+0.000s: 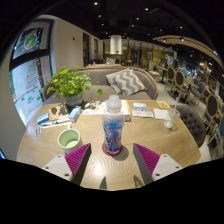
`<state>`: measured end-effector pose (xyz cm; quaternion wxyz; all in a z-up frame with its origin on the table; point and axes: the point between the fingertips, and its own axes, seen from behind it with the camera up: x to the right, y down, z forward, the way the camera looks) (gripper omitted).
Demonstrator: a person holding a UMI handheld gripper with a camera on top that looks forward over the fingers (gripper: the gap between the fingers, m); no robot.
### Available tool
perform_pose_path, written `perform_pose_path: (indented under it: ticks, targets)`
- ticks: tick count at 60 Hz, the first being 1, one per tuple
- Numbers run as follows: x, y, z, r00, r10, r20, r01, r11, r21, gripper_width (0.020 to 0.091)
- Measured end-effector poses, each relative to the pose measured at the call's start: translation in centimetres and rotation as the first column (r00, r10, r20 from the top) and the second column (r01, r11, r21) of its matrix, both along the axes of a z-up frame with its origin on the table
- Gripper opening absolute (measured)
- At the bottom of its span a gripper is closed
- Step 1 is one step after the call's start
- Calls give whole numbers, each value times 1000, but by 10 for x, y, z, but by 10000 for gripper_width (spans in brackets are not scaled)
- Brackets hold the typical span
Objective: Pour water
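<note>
The jaws stand spread wide, their two pink pads (78,158) set well apart with the gripper (112,160) empty, and nothing is pinched between them. Just ahead of the gap, roughly on the line between the two fingers, a clear water bottle (113,128) stands upright on the wooden counter (150,135); it has a pale cap and a blue label, and it rests on a small dark coaster (113,150), with open space at either side of it toward each finger. To the left of the bottle, near the left finger, a green bowl (69,139) sits on the counter. Farther back on that side a leafy potted plant (70,85) rises above some small items too blurred to tell. Beyond the bottle, papers or open booklets (140,109) lie flat across the counter. Behind the counter a sofa with a patterned cushion (127,81) faces the room, and a pendant lamp (116,45) hangs above it.
</note>
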<state>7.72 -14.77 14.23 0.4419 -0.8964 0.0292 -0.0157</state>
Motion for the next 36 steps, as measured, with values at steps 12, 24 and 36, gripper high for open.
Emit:
perform_pose_path:
  ticks: [12,24,36]
  targets:
    - [-18,-77,51,999,-38,20,39,999,-11,850]
    - [-28,-121,69,998,-54,30,55,998,-6,853]
    - [-30,-136,75,998,-56,31,56,998,-4,855]
